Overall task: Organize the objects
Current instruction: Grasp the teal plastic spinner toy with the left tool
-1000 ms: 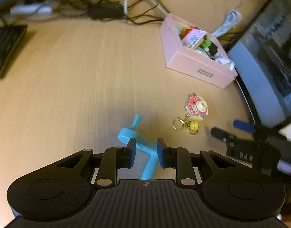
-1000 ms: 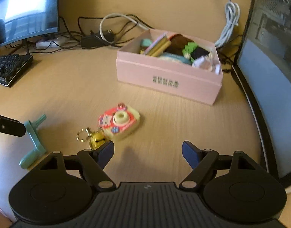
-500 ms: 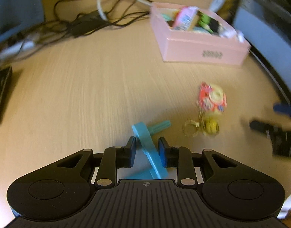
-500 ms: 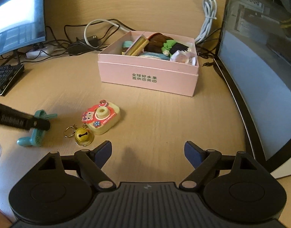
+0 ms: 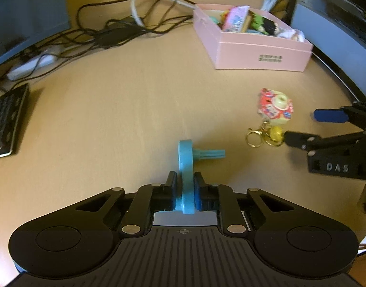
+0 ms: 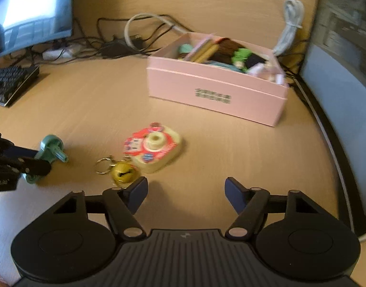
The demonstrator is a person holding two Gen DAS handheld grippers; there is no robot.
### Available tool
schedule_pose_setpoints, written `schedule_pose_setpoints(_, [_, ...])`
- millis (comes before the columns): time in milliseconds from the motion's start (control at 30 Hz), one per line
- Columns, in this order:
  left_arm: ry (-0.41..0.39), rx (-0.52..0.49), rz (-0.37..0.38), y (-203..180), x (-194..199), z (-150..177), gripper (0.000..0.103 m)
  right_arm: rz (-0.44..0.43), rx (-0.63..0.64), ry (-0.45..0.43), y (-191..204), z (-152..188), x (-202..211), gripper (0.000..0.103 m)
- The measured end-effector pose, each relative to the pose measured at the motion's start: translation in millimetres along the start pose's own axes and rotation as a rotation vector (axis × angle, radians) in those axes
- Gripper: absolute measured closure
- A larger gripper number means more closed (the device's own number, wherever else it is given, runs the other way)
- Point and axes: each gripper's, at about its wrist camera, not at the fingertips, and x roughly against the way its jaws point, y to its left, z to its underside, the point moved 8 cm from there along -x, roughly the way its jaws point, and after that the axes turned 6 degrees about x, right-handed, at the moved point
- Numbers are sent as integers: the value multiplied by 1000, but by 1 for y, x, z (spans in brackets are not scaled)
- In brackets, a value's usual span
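Now upright, the blue plastic crank (image 5: 185,165) sits clamped in my left claw (image 5: 185,186) by its flat, stiff, light arm; my right claw (image 6: 185,192) gapes.

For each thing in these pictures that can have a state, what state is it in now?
Left gripper: shut on the blue part.
Blue part: clamped on edge, peg pointing right.
Right gripper: open, holding nothing.
Pink box: open, lidless, nearly full of small items.
Toy camera: lying on the desk, lens up, outside the box.
Bell: on the desk, beside the camera.
Monitor: switched on.
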Motion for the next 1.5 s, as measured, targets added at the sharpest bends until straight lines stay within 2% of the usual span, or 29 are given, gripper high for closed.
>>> schedule_pose_setpoints(100, [-3,18,16,11,3,2,86,-120,22,-27,27,-11,6,31])
schedule_pose_setpoints(167, [-7,25,26,15,5,3,86,-144,49,-71,37,-19,16,31])
schedule_pose_setpoints(300, [-24,40,31,18,6,5,86,-69,96,-128,30,-26,22,31])
schedule_pose_setpoints(500, [-40,42,32,18,8,6,86,12,201,-141,11,-23,22,28])
schedule_pose_setpoints(700, [-50,38,37,20,8,7,86,-14,211,-94,2,-21,6,27])
schedule_pose_setpoints(733, [-50,33,34,20,8,7,86,-14,225,-86,4,-21,4,29])
schedule_pose_setpoints(833, [-53,42,36,21,8,8,86,-70,263,-72,14,-22,6,59])
schedule_pose_setpoints(933, [-56,47,32,21,9,8,86,-81,268,-81,20,-22,10,59])
schedule_pose_setpoints(1000, [-59,48,28,20,9,9,86,-72,253,-87,20,-23,12,51])
schedule_pose_setpoints(1033, [-59,47,26,20,9,9,86,-69,250,-94,19,-22,13,43])
schedule_pose_setpoints(1067, [-60,46,25,20,9,9,86,-66,254,-98,19,-22,13,41])
schedule_pose_setpoints(1200, [-64,44,20,20,9,10,86,-60,273,-89,9,-21,8,41])
schedule_pose_setpoints(1333, [-64,45,13,21,11,12,86,-78,229,-47,3,-19,-2,41])
schedule_pose_setpoints(1367, [-64,47,10,22,12,12,86,-97,207,-37,6,-19,-3,41])
schedule_pose_setpoints(1433, [-62,50,6,23,12,13,86,-188,148,-28,18,-19,0,40])
schedule_pose_setpoints(1500, [-59,50,1,23,12,14,86,-258,130,-50,32,-21,7,40])
